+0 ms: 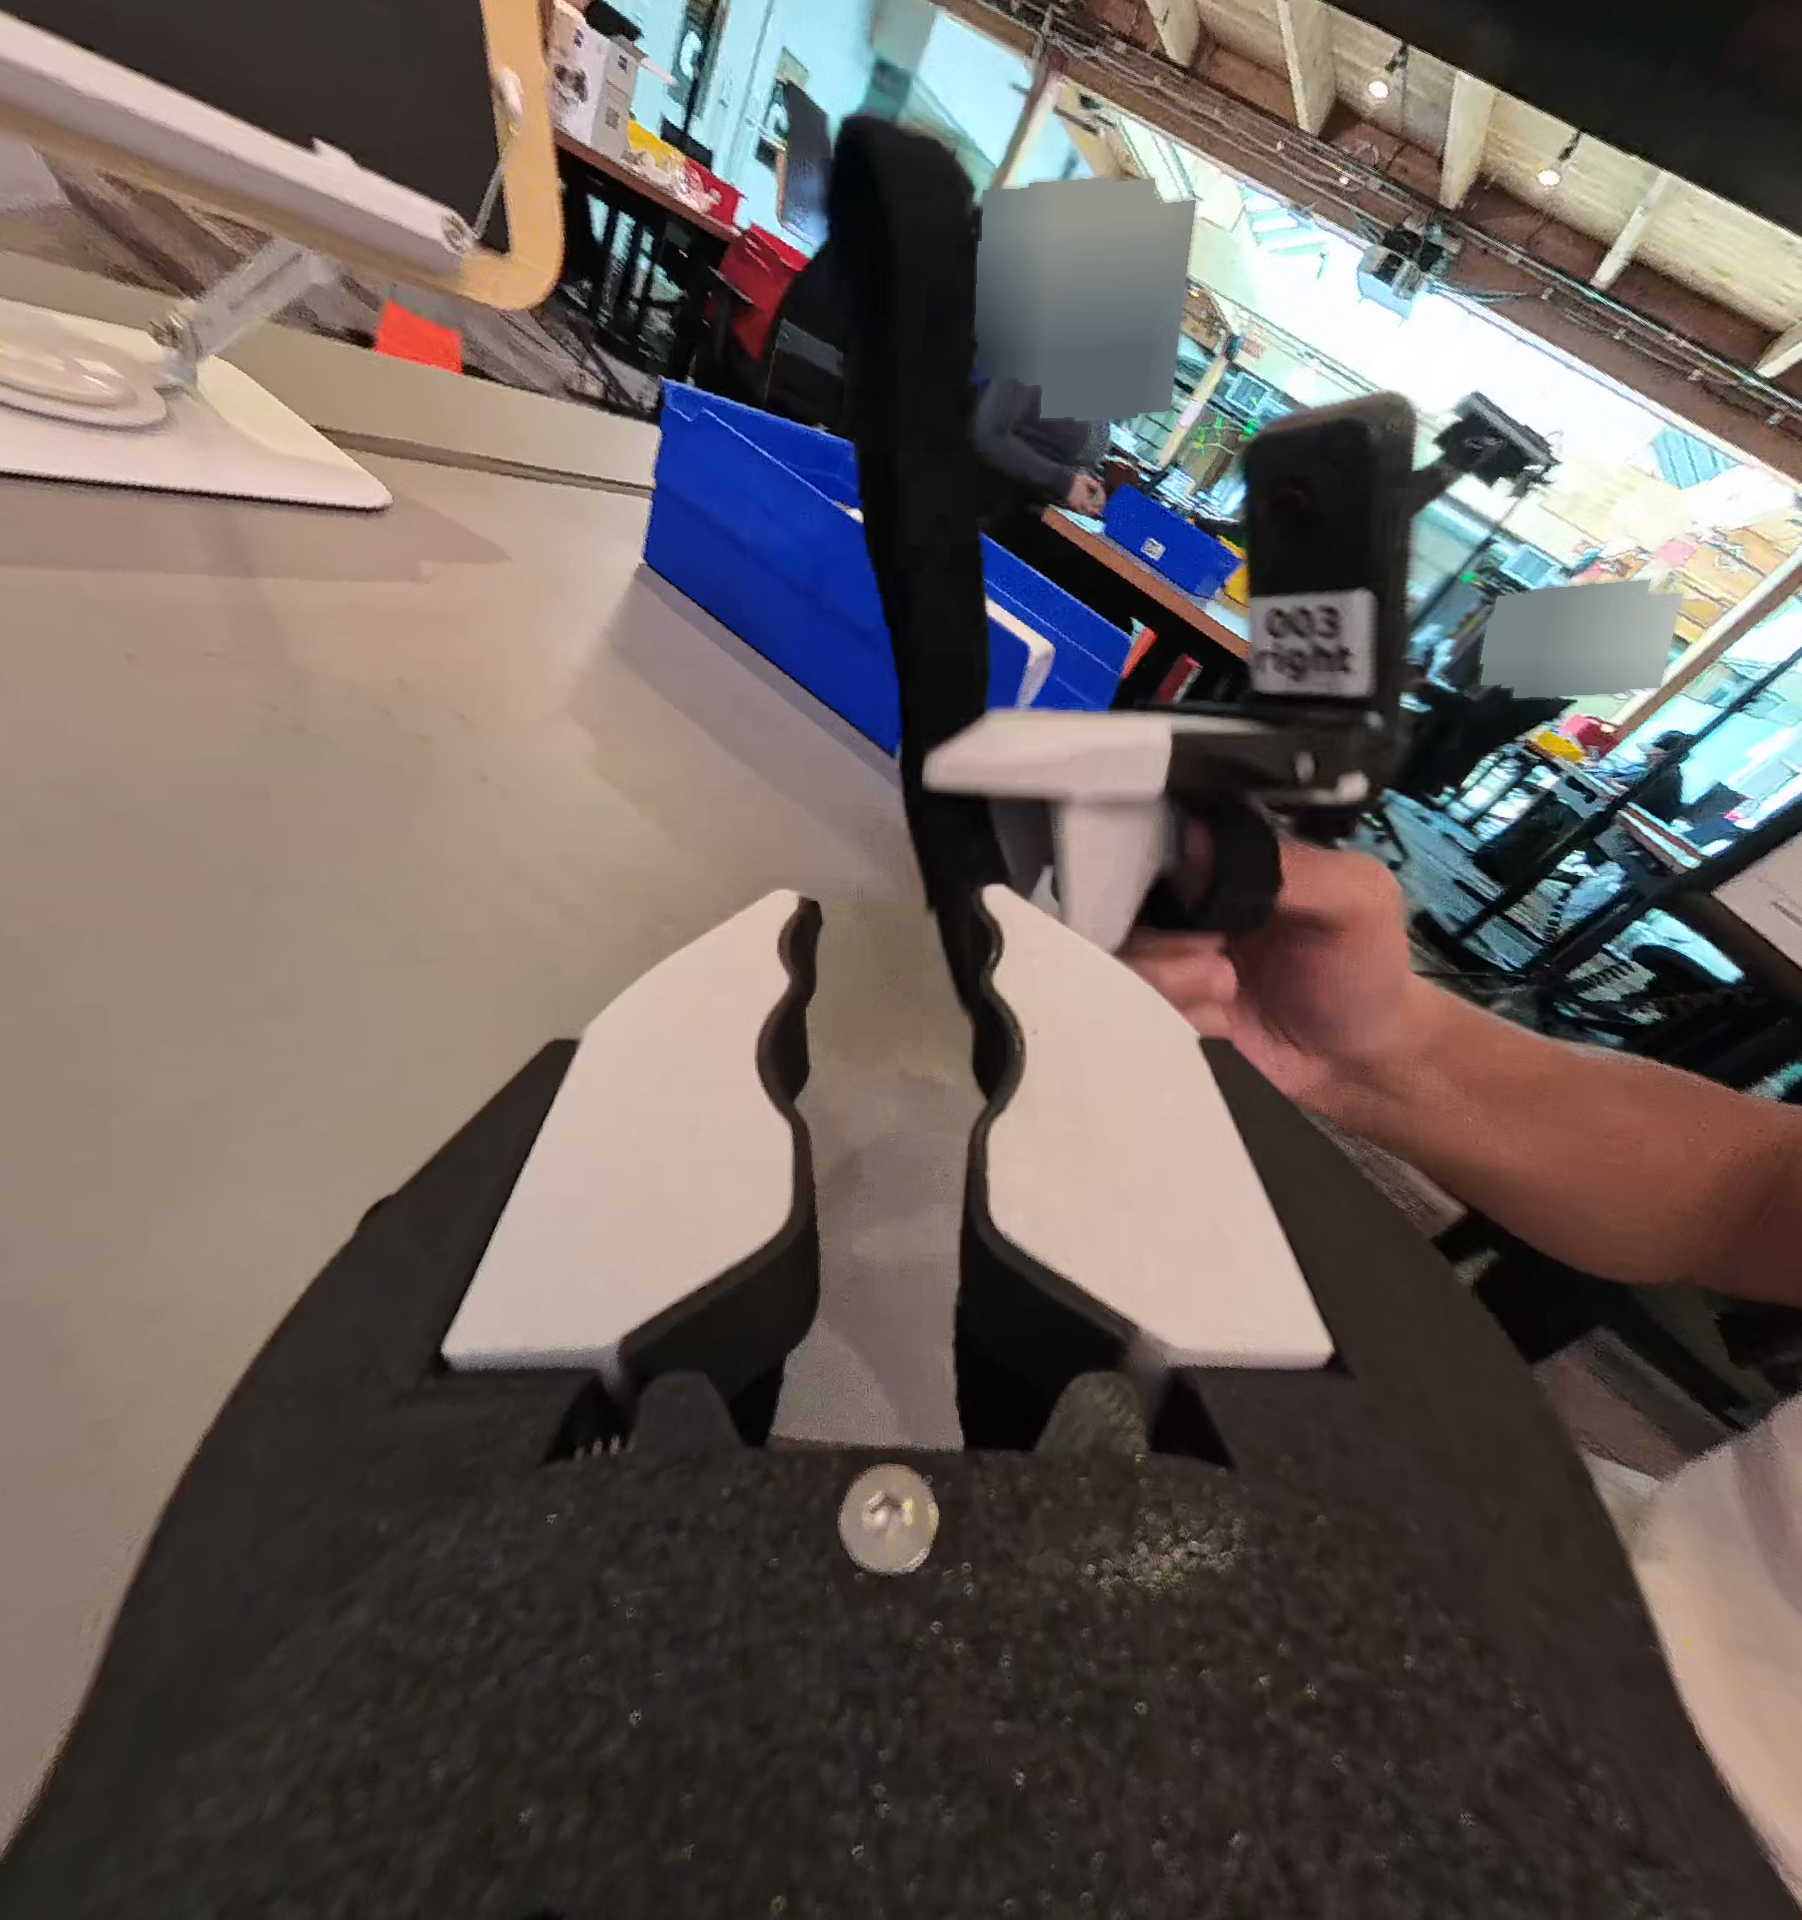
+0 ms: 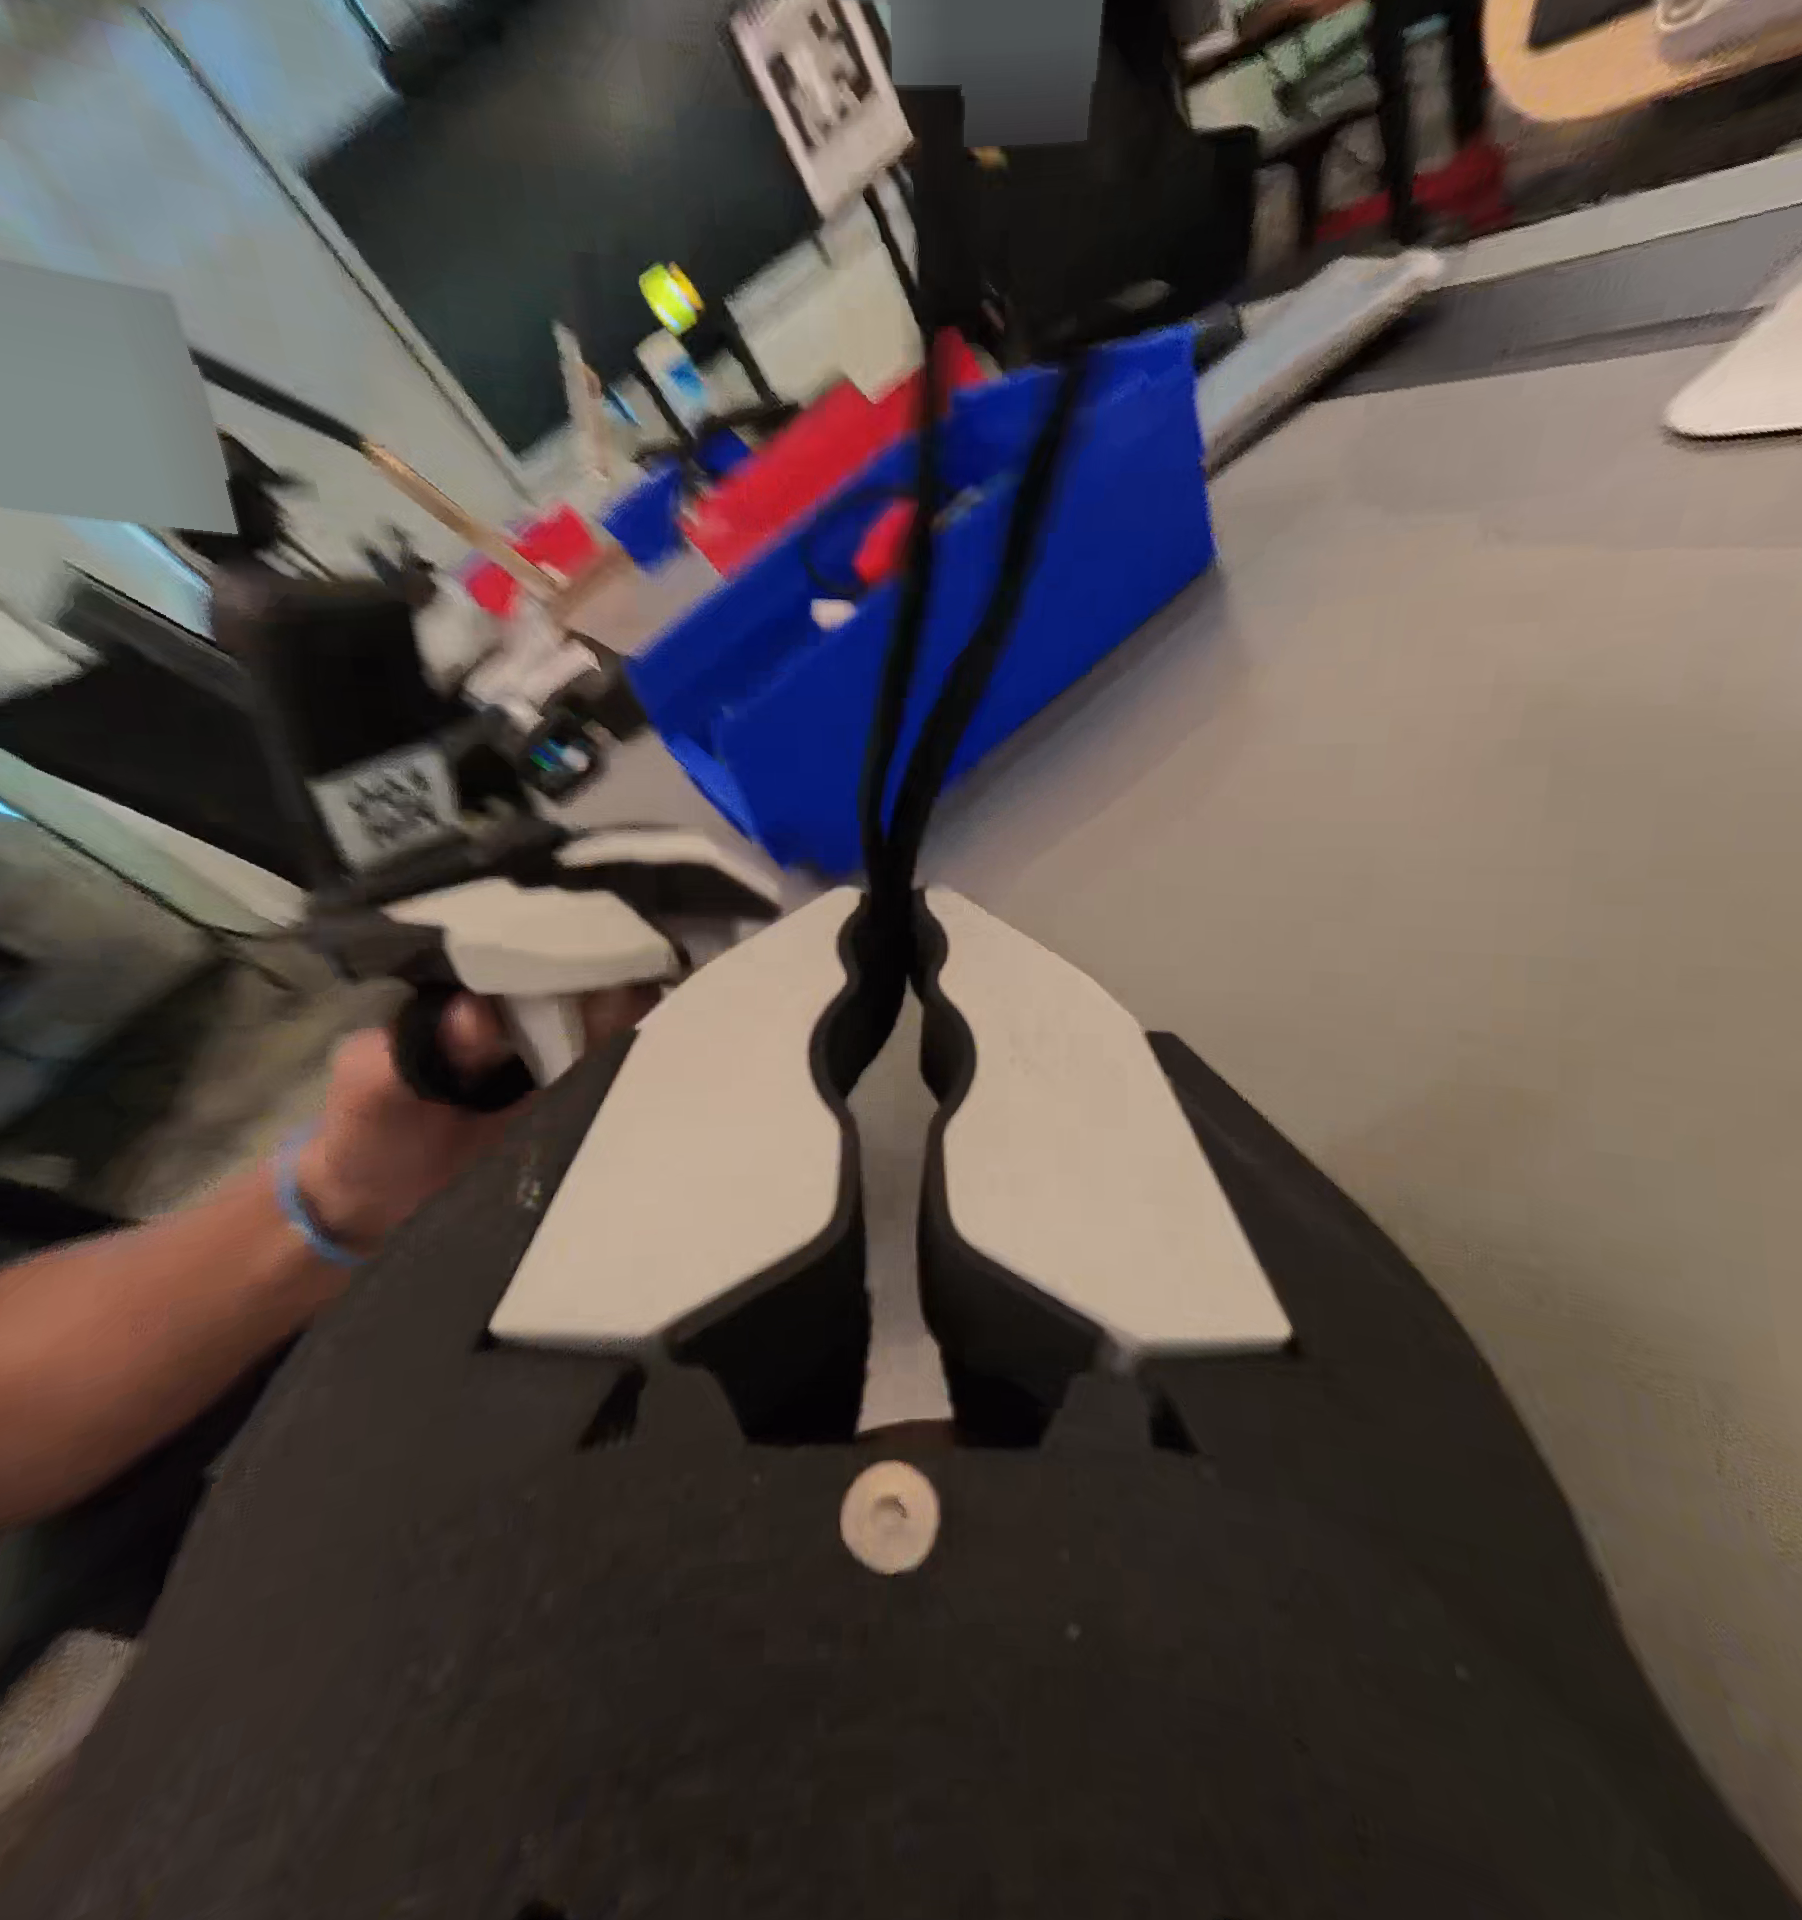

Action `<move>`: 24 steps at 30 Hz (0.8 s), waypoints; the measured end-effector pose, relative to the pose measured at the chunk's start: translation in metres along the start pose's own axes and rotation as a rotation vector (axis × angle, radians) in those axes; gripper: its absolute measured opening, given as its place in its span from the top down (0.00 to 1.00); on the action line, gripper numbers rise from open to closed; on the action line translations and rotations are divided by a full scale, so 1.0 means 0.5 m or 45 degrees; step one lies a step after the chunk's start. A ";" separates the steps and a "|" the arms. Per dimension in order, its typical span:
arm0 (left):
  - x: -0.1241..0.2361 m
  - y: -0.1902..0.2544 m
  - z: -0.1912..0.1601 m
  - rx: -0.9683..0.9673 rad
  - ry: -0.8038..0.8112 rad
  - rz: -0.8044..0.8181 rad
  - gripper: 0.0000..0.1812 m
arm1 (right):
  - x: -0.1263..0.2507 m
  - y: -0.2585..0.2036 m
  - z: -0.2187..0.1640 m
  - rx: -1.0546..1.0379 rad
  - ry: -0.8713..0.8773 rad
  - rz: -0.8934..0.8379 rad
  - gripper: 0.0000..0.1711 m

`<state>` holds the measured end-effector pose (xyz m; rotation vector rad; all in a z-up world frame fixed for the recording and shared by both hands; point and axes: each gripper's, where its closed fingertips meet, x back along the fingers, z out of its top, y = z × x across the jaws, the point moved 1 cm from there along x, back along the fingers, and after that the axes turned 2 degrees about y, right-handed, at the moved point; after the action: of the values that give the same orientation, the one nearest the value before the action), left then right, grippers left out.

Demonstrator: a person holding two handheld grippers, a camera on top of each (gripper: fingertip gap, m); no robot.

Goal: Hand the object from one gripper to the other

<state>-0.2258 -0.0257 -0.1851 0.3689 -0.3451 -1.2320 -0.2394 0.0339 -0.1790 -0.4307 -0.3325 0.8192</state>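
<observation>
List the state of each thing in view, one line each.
Left tool: open, empty, its right fingertip beside the strap.
Right tool: shut on the black strap.
Black strap: held up off the table, rising from the right tool.
Blue bin: open-topped, standing on the table, small items inside.

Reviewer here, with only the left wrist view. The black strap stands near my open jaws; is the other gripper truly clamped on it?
Observer: Yes. The right gripper has its jaws closed on the strap, pinched at the tips.
Operator: One thick band?
Observer: Edge-on, it shows as two thin strands running up from the jaws.
Operator: Anything inside the blue bin behind?
Observer: The blue bin holds a small red item and a white one, both too blurred to name.
</observation>
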 end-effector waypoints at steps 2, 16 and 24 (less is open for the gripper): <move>0.001 0.018 -0.012 0.034 -0.034 -0.073 0.85 | 0.021 0.003 0.033 -0.086 0.096 0.120 0.97; -0.038 0.074 -0.029 0.441 0.054 -0.268 0.76 | 0.072 -0.025 0.107 0.353 0.613 0.043 0.97; -0.044 0.068 -0.022 0.446 0.101 -0.253 0.97 | 0.042 -0.074 0.079 0.385 0.676 -0.012 0.97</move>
<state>-0.1987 0.0061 -0.1808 0.7662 -0.4661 -1.3470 -0.2201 0.0369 -0.1243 -0.3460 0.2793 0.7012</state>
